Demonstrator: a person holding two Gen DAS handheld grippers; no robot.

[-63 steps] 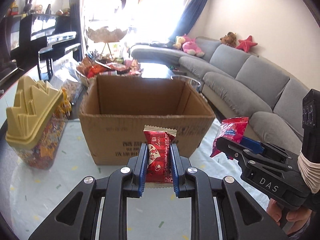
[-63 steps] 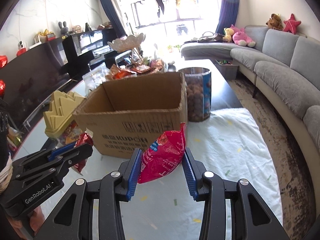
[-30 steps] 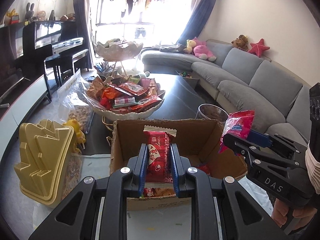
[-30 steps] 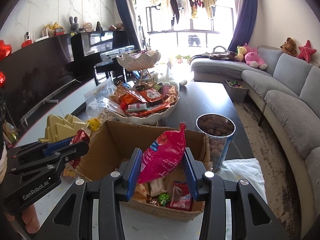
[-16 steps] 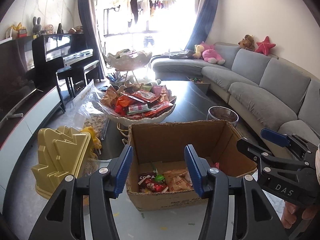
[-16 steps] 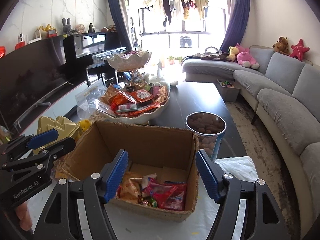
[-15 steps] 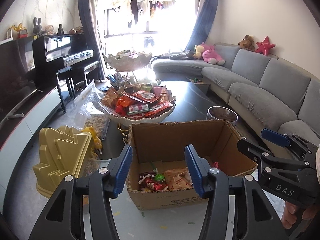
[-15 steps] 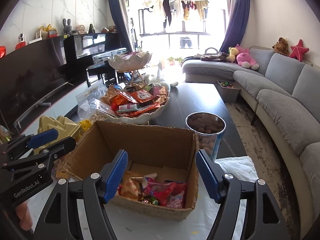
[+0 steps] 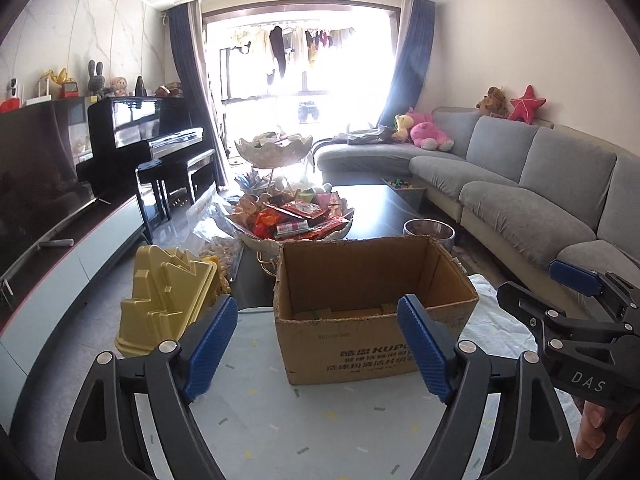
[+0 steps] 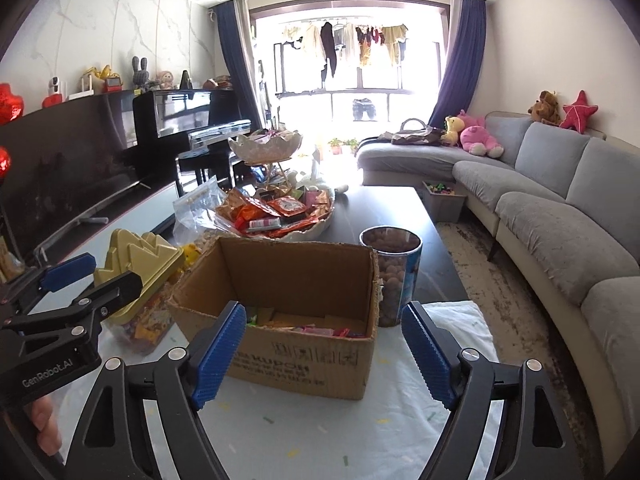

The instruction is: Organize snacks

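Cardboard box [image 10: 296, 364] stands open on the cloth-covered surface [image 10: 360, 436], with snack packets [image 10: 320, 330] lying inside on its bottom. Left gripper [image 9: 320, 344] and right gripper [image 10: 324, 356] hover before it, fingers spread wide and empty.
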